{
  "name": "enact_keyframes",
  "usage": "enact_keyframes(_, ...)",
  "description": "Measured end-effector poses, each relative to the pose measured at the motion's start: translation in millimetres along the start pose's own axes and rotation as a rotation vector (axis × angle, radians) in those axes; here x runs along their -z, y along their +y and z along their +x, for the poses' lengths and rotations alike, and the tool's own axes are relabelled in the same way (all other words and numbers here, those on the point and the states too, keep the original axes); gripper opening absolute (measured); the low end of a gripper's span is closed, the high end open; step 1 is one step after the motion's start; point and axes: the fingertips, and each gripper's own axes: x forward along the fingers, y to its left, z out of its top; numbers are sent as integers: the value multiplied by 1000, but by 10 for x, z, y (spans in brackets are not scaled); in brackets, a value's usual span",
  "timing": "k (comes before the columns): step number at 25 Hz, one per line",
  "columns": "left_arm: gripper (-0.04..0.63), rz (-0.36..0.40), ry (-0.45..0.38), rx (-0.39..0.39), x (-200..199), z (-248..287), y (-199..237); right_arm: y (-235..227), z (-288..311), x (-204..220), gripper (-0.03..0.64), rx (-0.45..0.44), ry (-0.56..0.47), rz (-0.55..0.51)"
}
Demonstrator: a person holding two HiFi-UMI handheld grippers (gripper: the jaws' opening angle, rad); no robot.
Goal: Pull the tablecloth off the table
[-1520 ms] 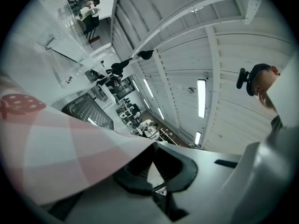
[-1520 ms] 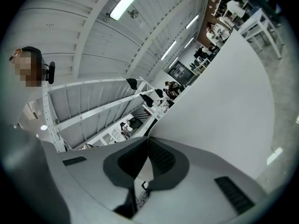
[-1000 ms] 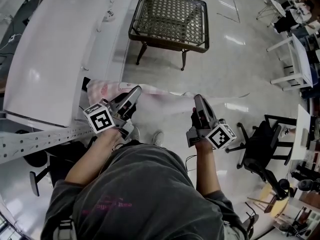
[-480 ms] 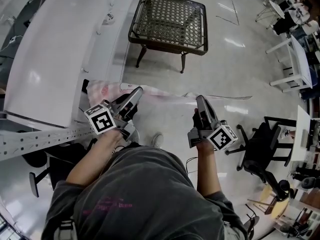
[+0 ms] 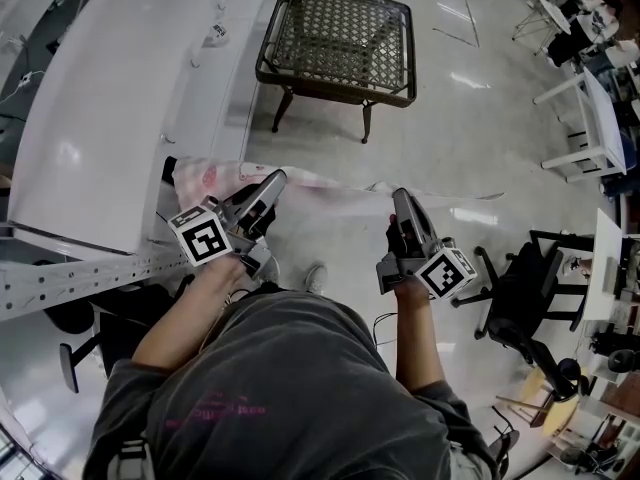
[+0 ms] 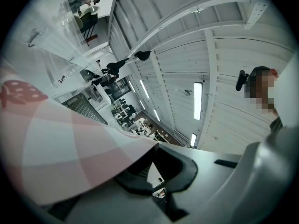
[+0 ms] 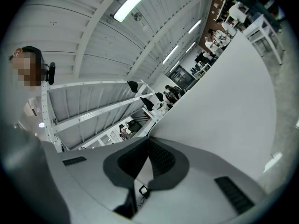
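The cloth (image 5: 330, 183) is off the table (image 5: 345, 28). It hangs between my two grippers, and the table top looks bare.

My left gripper (image 5: 272, 180) is pressed together on the cloth. In the left gripper view I see pink squares (image 6: 70, 143) going right into the jaws. My right gripper (image 5: 399, 200) pinches the cloth too. In the right gripper view a plain white sheet (image 7: 224, 115) runs into the closed jaws.

The cloth's long way goes from side to side, from one gripper across to the other. A bit sticks out past my left gripper on the left. A thin bit sticks out past my right gripper on the right. Both grippers are on the same edge, so neither one is nearer.

The table is straight ahead of both grippers and well apart from them. The cloth sits between me and the table and does not touch it. I think any more pull would go back toward me, with both grippers moving together so the cloth stays flat. I cannot tell if the cloth's low part touches the floor.
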Motion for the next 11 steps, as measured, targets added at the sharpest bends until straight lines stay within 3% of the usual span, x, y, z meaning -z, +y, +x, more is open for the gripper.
enact_keyframes(11,-2,0,-1,3,6,21,27,-66,2,50,6,17,10,16)
